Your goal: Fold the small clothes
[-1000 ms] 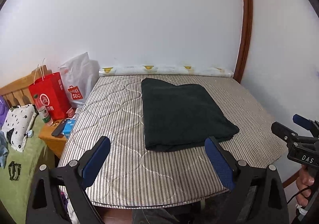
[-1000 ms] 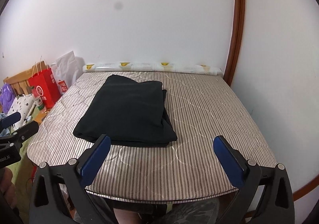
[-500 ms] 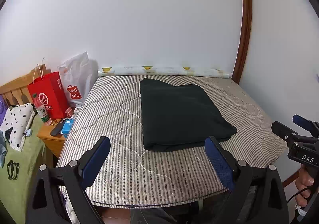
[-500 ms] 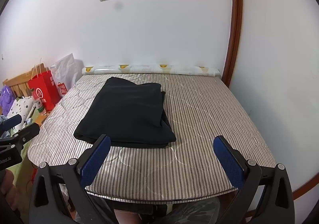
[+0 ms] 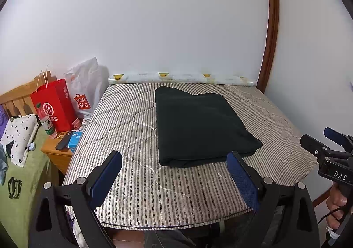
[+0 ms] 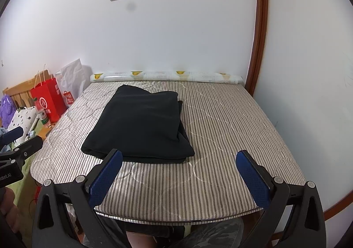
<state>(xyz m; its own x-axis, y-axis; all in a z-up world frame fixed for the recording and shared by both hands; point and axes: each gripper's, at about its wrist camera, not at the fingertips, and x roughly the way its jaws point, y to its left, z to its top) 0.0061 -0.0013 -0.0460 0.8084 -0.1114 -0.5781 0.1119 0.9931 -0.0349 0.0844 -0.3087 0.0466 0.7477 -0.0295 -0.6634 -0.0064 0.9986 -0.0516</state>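
Note:
A dark green garment (image 5: 198, 124) lies folded into a thick rectangle on the striped quilted mattress (image 5: 123, 128); in the right wrist view it (image 6: 141, 124) sits left of centre. My left gripper (image 5: 174, 178) is open and empty, held above the near edge of the mattress, short of the garment's near edge. My right gripper (image 6: 179, 177) is open and empty, also over the near edge, with its left finger in front of the garment's near edge. Each gripper shows at the edge of the other's view.
A patterned roll (image 5: 181, 78) lies along the wall at the mattress head. To the left stand a red paper bag (image 5: 55, 104), a white Miniso bag (image 5: 86, 91), a bottle (image 5: 47, 124) and a wooden nightstand (image 5: 59, 153). White walls close the back and right.
Both grippers have drifted slightly back and up from the bed. The garment has not moved and both grippers stay open.

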